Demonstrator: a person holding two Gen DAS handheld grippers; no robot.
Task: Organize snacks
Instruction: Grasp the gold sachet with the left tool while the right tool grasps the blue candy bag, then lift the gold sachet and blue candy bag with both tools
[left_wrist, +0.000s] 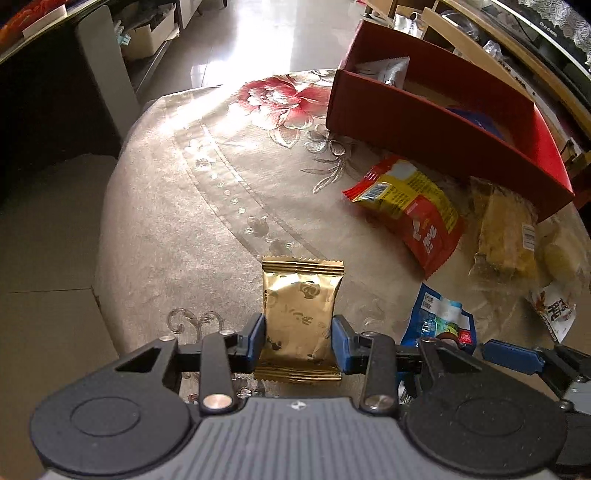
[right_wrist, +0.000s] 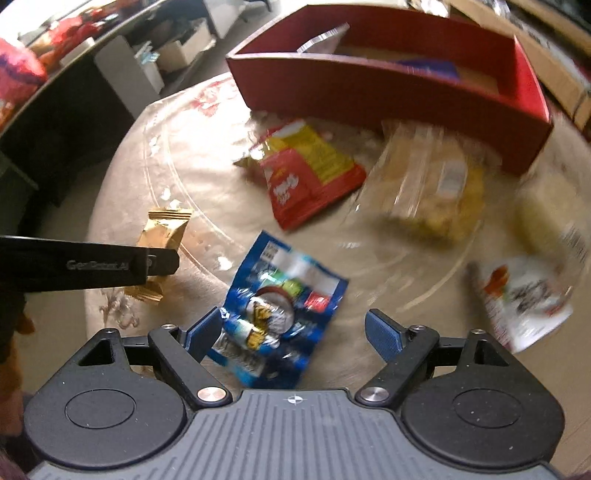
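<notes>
My left gripper (left_wrist: 298, 341) is shut on a gold foil snack packet (left_wrist: 299, 314), its blue pads pressing both sides; the same gold packet (right_wrist: 164, 230) shows in the right wrist view behind the left gripper's black arm (right_wrist: 88, 264). My right gripper (right_wrist: 293, 332) stands open over a crumpled blue snack packet (right_wrist: 280, 295), which lies between its fingers (right_wrist: 384, 334) without being pressed. The blue packet (left_wrist: 439, 317) also lies right of the gold one. A red box (left_wrist: 443, 122) with a divider stands at the back right, with packets inside.
A red and yellow packet (left_wrist: 410, 210), a clear bag of yellow snacks (left_wrist: 506, 236) and a white packet (left_wrist: 554, 306) lie on the flowered tablecloth (left_wrist: 207, 206) in front of the box. The table's round edge drops to the floor on the left. A dark desk (left_wrist: 44, 92) stands far left.
</notes>
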